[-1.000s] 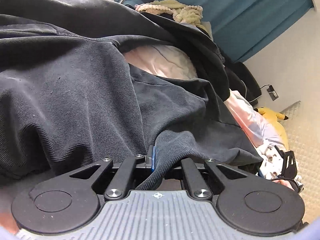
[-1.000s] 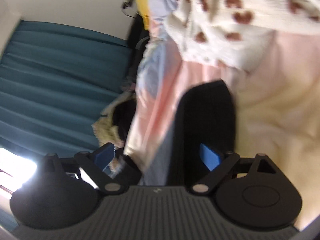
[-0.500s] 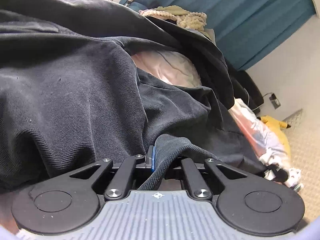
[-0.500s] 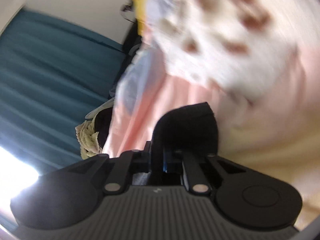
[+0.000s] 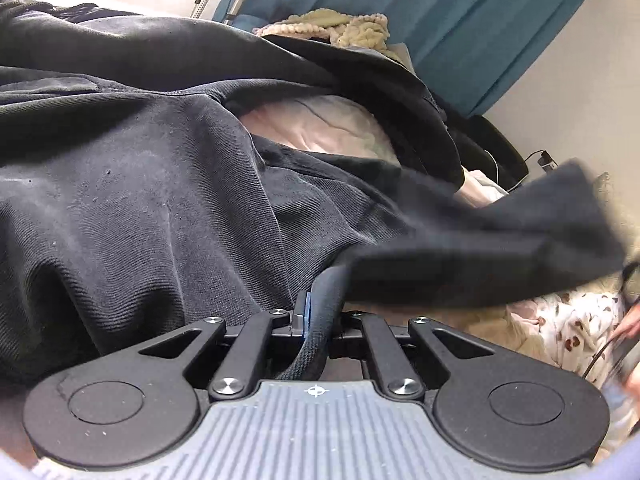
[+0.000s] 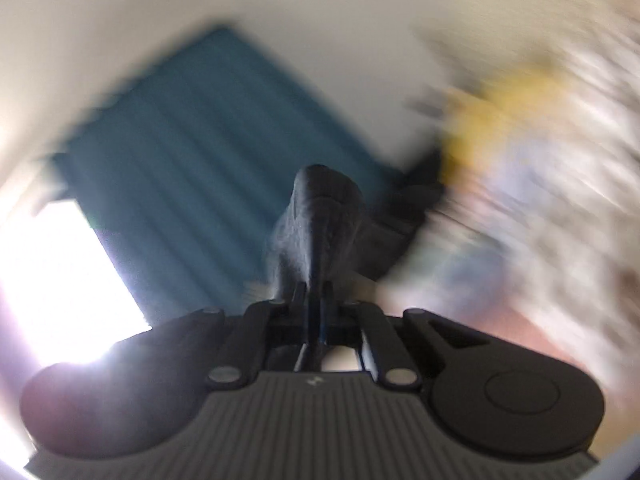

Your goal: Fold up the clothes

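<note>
L gripper point(image 5: 316, 312) is clenched on a rolled hem of the dark grey garment point(image 5: 132, 208), which is spread in heaped folds over most of the bed w/ pink bedding point(image 5: 320, 128) showing through a gap near the middle. One part of the garment stretches off to the right, lifted and blurred, above a white cloth w/ brown spots point(image 5: 568, 320) at the bed's right edge. R gripper point(image 6: 314, 300) is pinched tight on a bunched corner of the same garment, fabric poking up past the fingers. Teal curtain point(image 5: 460, 20) hangs behind; a cream knit piece point(image 5: 340, 28) sits at the bed's far edge. R wrist view is heavily blurred otherwise.
</note>
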